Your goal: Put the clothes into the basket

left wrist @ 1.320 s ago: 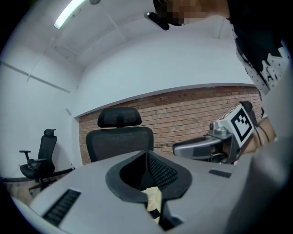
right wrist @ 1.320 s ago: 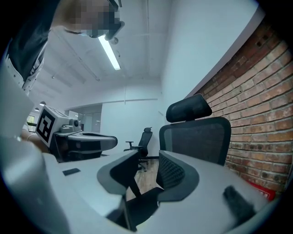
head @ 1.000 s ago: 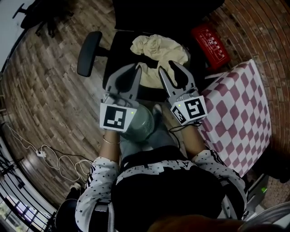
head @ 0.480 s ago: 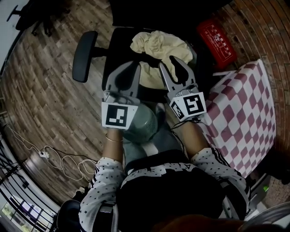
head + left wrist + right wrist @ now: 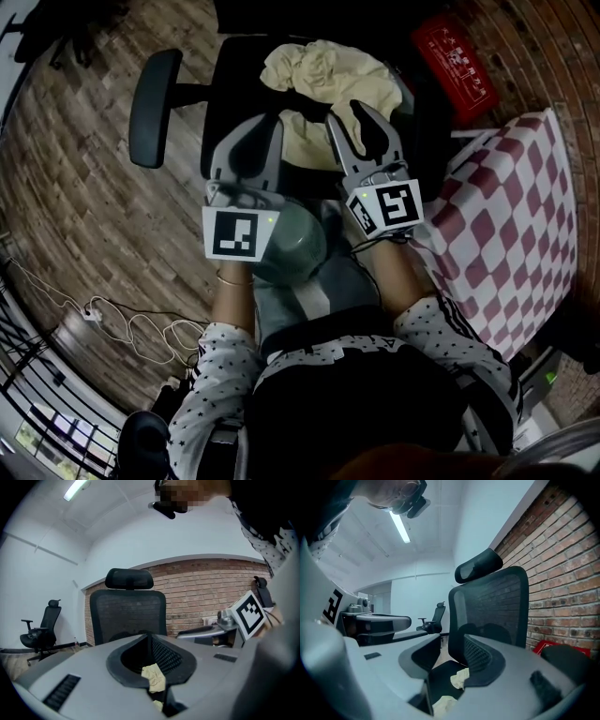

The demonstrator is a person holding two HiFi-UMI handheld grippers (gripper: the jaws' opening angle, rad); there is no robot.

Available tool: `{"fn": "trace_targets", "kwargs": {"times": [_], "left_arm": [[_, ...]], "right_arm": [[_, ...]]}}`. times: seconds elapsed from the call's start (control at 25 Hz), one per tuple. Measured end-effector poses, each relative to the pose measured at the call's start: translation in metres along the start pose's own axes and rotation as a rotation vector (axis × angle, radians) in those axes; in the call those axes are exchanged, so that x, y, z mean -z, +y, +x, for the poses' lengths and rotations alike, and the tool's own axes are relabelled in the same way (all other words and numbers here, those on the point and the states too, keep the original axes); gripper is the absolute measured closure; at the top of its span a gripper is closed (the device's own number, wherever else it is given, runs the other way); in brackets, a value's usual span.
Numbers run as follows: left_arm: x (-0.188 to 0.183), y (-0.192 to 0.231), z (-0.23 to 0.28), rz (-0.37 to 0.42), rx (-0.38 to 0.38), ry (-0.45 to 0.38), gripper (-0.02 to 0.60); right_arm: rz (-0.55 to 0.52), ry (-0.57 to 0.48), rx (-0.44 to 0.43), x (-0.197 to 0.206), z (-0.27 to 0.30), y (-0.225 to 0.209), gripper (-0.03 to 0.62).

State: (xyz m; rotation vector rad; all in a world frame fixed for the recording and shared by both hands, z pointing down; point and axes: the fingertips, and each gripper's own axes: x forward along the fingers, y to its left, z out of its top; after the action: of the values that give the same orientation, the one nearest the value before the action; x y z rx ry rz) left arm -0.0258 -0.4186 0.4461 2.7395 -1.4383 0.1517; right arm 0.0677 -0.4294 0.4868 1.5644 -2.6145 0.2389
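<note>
Pale yellow clothes (image 5: 323, 80) lie crumpled on the seat of a black office chair (image 5: 230, 89). Both grippers hang side by side just in front of the heap, pointing at it, apart from the cloth. My left gripper (image 5: 263, 127) is shut, with nothing between its jaws; in the left gripper view (image 5: 149, 637) a scrap of the clothes (image 5: 153, 677) shows beyond the jaws. My right gripper (image 5: 352, 116) is open and its jaws have just been opening, with nothing between them. The right gripper view (image 5: 451, 642) looks through that gap at the clothes (image 5: 459, 679) on the seat.
A red box (image 5: 455, 66) lies on the brick floor at the upper right. A red-and-white checked fabric surface (image 5: 506, 216) stands close on the right. The chair's armrest (image 5: 152, 108) sticks out left. White cables (image 5: 122, 319) trail on the floor at the lower left.
Both grippers have sunk toward the chair seat, side by side. The clothes now lie closer in front of their tips. The left jaws stayed shut.
</note>
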Motion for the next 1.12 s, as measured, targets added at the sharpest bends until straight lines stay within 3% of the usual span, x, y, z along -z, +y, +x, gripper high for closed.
{"fn": "trace_targets", "kwargs": {"times": [0.88,1.12], "left_arm": [[0.074,0.009,0.022,-0.032,-0.068,-0.014,0.566],[0.084,0.024,0.031,-0.015,-0.126,-0.053,0.566]], "right_arm": [[-0.058,0.024,0.090,0.090,0.022,-0.028,0.439],[-0.076,0.031,0.088,0.111,0.036,-0.029,0.434]]}}
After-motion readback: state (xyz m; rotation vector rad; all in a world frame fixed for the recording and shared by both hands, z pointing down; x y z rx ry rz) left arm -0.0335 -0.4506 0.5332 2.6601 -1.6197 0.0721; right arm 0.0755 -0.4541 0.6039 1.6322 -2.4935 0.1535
